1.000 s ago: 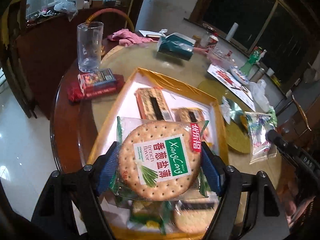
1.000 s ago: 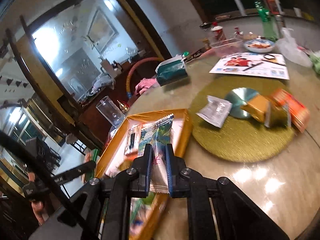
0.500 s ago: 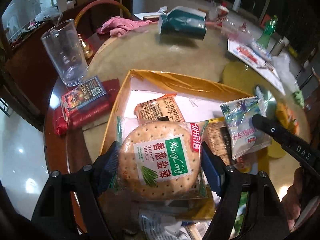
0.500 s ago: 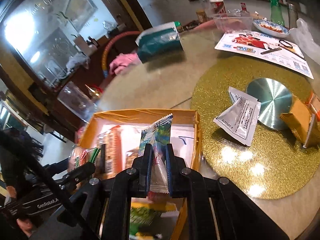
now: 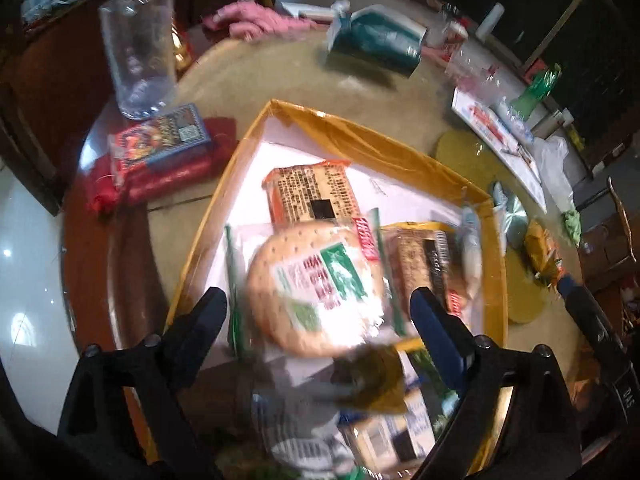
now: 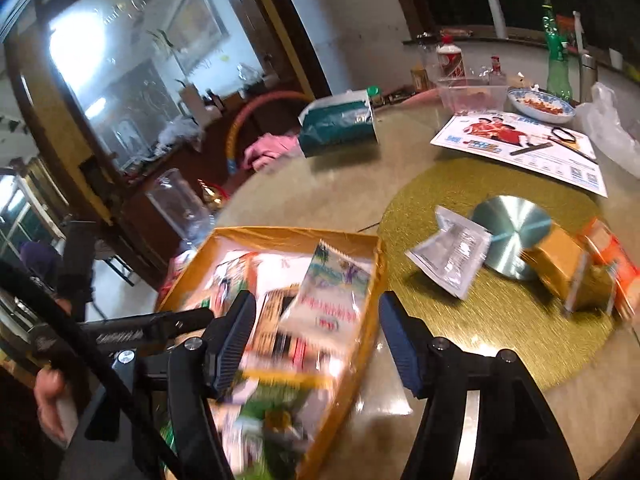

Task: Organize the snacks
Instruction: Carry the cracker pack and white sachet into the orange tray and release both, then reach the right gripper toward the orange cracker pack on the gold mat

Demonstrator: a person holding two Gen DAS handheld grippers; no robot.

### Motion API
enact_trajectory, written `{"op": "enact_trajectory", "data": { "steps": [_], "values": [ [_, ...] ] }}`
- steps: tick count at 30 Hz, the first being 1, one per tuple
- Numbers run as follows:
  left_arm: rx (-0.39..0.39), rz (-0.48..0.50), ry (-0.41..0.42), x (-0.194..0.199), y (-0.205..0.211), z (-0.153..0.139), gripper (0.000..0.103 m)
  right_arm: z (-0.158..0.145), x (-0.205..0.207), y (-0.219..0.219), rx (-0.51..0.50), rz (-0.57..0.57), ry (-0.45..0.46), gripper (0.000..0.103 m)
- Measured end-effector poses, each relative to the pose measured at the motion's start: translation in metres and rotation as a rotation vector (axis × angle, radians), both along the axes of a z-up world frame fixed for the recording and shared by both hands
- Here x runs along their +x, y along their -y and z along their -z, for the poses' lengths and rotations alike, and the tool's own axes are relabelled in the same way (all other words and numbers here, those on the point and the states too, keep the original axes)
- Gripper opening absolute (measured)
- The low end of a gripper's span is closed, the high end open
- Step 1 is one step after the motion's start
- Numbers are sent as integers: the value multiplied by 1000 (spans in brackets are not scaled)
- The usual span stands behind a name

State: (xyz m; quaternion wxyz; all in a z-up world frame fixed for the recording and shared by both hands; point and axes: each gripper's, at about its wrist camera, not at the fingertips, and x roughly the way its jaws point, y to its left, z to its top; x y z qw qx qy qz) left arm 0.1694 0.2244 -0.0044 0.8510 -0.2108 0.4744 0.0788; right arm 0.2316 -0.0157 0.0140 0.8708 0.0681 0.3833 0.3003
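Note:
A yellow-rimmed tray (image 5: pixel 360 132) with a white floor holds several snack packets. A round cracker packet (image 5: pixel 316 288), blurred, sits over the tray between my left gripper's (image 5: pixel 318 320) fingers. Those jaws are opening and the pads stand clear of the wrapper. In the right wrist view a white and green sachet (image 6: pixel 332 292) lies tilted against the tray's (image 6: pixel 280 236) right rim. My right gripper (image 6: pixel 316 332) is opening around it, fingers apart from it. An orange packet (image 5: pixel 312 196) and a brown cracker pack (image 5: pixel 420 268) lie farther back in the tray.
A silver sachet (image 6: pixel 452 256), a metal disc (image 6: pixel 512 232) and gold and orange packets (image 6: pixel 568 272) lie on the gold mat (image 6: pixel 480 320). A glass (image 5: pixel 138 48), a red packet with a card box (image 5: pixel 160 140), a teal tissue pack (image 5: pixel 376 44) and a leaflet (image 6: pixel 520 148) ring the tray.
Both grippers have spread their fingers and let go. The cracker packet has dropped from the left pads toward the tray. The sachet has fallen from the right pads onto the tray's right side.

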Motion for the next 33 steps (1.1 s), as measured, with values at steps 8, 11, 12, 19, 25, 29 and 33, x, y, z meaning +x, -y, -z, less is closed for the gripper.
{"op": "enact_trajectory", "data": {
  "steps": [8, 11, 12, 19, 25, 29, 33],
  "values": [
    [155, 16, 178, -69, 85, -35, 93, 10, -37, 92, 80, 81, -21, 72],
    [110, 131, 197, -78, 133, -39, 93, 16, -48, 126, 95, 97, -43, 75],
    [110, 169, 193, -79, 151, -39, 93, 17, -51, 136, 95, 107, -47, 75],
    [178, 344, 197, -71, 229, -42, 93, 21, -51, 192, 109, 223, -98, 78],
    [157, 350, 183, -73, 238, -35, 93, 21, -22, 227, 75, 271, -104, 78],
    [136, 351, 169, -68, 242, -30, 93, 22, 1, 231, -3, 244, -91, 78],
    [124, 364, 166, -64, 243, -25, 93, 28, 29, 232, -64, 224, -110, 78]
  ]
}}
